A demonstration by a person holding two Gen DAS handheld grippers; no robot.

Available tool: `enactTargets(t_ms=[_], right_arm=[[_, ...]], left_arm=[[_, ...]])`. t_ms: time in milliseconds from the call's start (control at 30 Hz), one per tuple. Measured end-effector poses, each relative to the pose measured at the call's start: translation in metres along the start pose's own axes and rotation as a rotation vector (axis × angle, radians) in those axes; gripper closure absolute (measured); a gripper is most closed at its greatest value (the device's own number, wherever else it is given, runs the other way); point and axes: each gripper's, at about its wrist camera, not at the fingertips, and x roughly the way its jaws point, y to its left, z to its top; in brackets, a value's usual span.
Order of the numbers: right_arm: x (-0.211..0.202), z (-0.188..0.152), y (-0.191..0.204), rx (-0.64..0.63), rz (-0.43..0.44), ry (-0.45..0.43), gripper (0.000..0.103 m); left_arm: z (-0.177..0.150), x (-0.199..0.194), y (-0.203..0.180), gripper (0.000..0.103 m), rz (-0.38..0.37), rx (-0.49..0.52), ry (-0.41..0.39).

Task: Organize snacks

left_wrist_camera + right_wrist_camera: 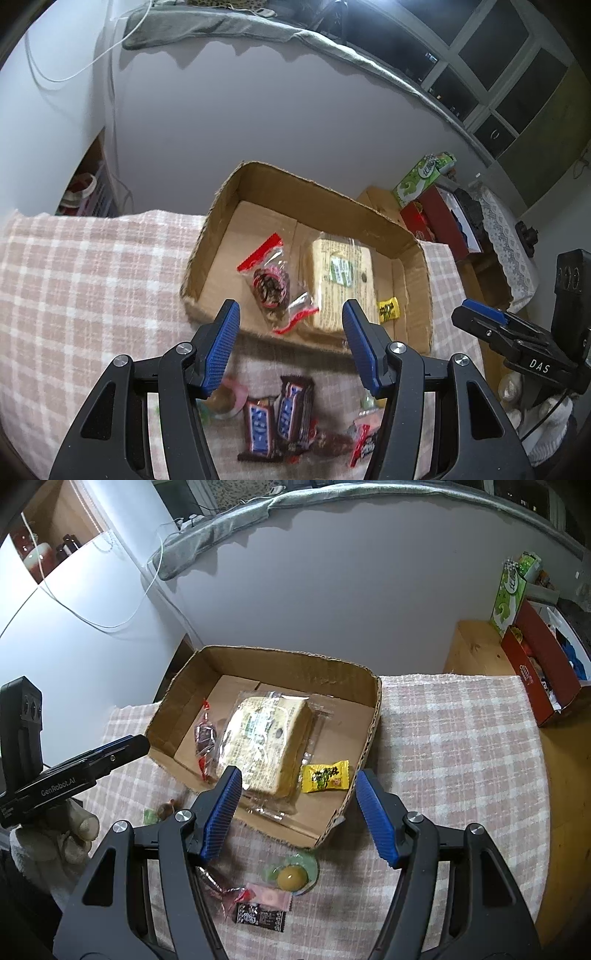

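Observation:
An open cardboard box (417,258) (373,716) sits on the checked cloth. It holds a wrapped pale cake (340,280) (266,738), a clear red-edged packet with a dark biscuit (271,284) (205,738) and a yellow candy (388,310) (325,775). My left gripper (290,321) is open over the box's near wall, nothing in it. Beneath it lie two Snickers bars (277,421) and a red packet (360,439). My right gripper (297,782) is also open and empty, above a green jelly cup (293,875), a pink packet (269,897) and a black packet (260,917).
The checked cloth (461,757) covers the table. To the right a wooden unit (476,646) carries a red box (543,672) and a green carton (509,594). A grey wall rises right behind the box. A gloved hand (66,834) holds the left gripper (125,747).

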Motion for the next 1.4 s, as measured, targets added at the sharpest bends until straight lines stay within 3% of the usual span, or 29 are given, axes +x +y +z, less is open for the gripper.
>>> enactTargets(t_ms=[533,733,800,933,1167,1400], right_arm=[[-0.013,-0.068,0.013,-0.046,0.065,0.070,0.036],[-0.003,-0.094,0.015,-0.062,0.100,0.129,0.039],[0.000,-0.101,0.017,-0.076,0.109,0.150,0.044],[0.010,-0.115,0.023,-0.093,0.129,0.199,0.058],[0.022,-0.127,0.022,-0.078,0.130,0.238,0.061],[0.020,-0.132,0.015,-0.051,0.125,0.234,0.061]], left_arm=[[-0.061,-0.025,0.028,0.049,-0.016,-0.091,0.037],[-0.088,-0.025,0.024,0.056,-0.038,-0.092,0.077],[-0.096,-0.025,0.020,0.056,-0.045,-0.078,0.090],[-0.099,-0.021,0.007,0.072,-0.074,-0.038,0.112],[-0.082,0.008,-0.037,0.079,-0.124,0.158,0.182],[-0.075,0.053,-0.059,0.079,-0.166,0.231,0.315]])
